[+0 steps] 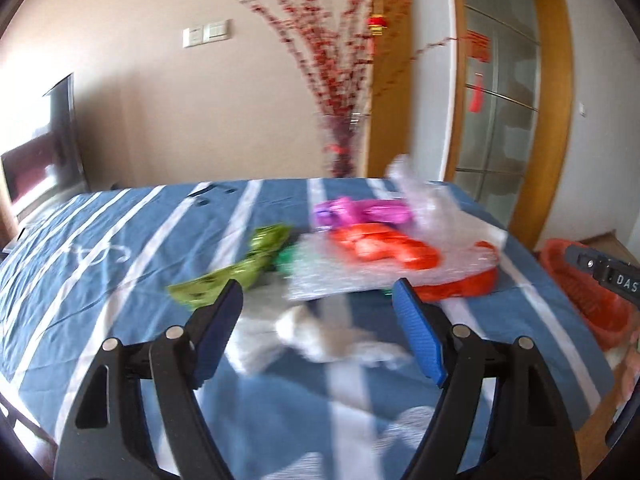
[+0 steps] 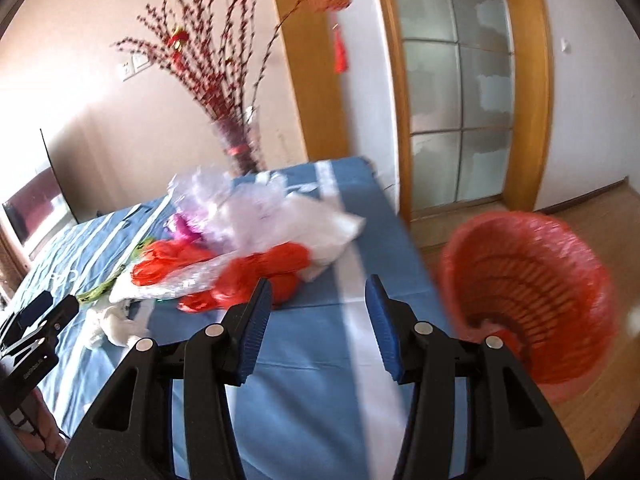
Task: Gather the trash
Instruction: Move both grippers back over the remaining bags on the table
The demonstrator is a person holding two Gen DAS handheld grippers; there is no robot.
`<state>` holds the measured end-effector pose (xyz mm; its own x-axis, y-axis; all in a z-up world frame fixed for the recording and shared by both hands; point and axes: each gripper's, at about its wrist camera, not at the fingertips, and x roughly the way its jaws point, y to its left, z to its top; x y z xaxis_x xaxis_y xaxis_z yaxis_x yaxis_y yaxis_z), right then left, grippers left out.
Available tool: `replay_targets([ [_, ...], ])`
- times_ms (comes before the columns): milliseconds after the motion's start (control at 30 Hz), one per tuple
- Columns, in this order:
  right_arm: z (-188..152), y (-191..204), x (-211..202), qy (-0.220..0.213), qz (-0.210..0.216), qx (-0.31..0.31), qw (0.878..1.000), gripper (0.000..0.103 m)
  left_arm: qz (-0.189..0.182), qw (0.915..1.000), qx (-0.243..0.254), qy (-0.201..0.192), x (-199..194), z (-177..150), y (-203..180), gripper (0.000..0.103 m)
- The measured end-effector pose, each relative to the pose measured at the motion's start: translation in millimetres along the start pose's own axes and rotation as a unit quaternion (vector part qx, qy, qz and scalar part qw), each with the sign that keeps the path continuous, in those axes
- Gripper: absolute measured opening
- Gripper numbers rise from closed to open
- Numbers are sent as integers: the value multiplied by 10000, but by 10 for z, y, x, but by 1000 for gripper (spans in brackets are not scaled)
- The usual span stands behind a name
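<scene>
A pile of trash lies on the blue striped tablecloth (image 1: 100, 240): a green wrapper (image 1: 240, 268), a purple wrapper (image 1: 360, 212), red plastic bags (image 1: 392, 252), clear bubble wrap (image 1: 332, 276) and crumpled white tissue (image 1: 316, 332). My left gripper (image 1: 318, 300) is open and empty, just above the tissue. My right gripper (image 2: 318, 296) is open and empty, over the table's right part, near the red bags (image 2: 256, 276). The clear and white plastic (image 2: 280, 216) and the tissue (image 2: 116, 324) show there too. A red basket bin (image 2: 532, 292) with a red liner stands on the floor right of the table.
A vase of red-berry branches (image 2: 236, 148) stands behind the table's far edge. A glass door with a wooden frame (image 2: 456, 100) is at the right. The bin also shows at the right edge of the left wrist view (image 1: 588, 292). A dark screen (image 1: 44, 152) stands at far left.
</scene>
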<state>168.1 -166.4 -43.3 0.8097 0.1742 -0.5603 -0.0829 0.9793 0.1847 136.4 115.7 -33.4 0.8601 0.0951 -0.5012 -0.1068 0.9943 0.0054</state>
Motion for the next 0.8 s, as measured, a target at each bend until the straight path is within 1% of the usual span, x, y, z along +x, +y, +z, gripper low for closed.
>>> replay_targets([
  [167,25,246,344,214,13,-61,9998,49,244,9995,-195,39,24,-55,346,76],
  [300,51,412,608,388,58,-70,9992,49,386,9988,-276,80,56,-75,541,76],
  [467,2,536,908,774,-9,-120,9969,49,478,9980,-403,137,130,-77,745,76],
  [533,-35,552,962,863,2,-86,9962,50,508,9976,-445,171,159,-82,805,76],
  [567,-47,557,970,862,-12,-84,9962,53,513,9975,-458,188,174,-86,825,76],
  [667,-64,596,1018,875,-67,-156,9960,55,547,9971,-478,247,217,-105,868,76],
  [733,-66,613,1044,883,-96,-213,9958,55,547,9969,-493,288,246,-119,884,76],
  [800,-69,640,1070,904,-125,-296,9954,53,550,9967,-504,326,273,-125,893,76],
])
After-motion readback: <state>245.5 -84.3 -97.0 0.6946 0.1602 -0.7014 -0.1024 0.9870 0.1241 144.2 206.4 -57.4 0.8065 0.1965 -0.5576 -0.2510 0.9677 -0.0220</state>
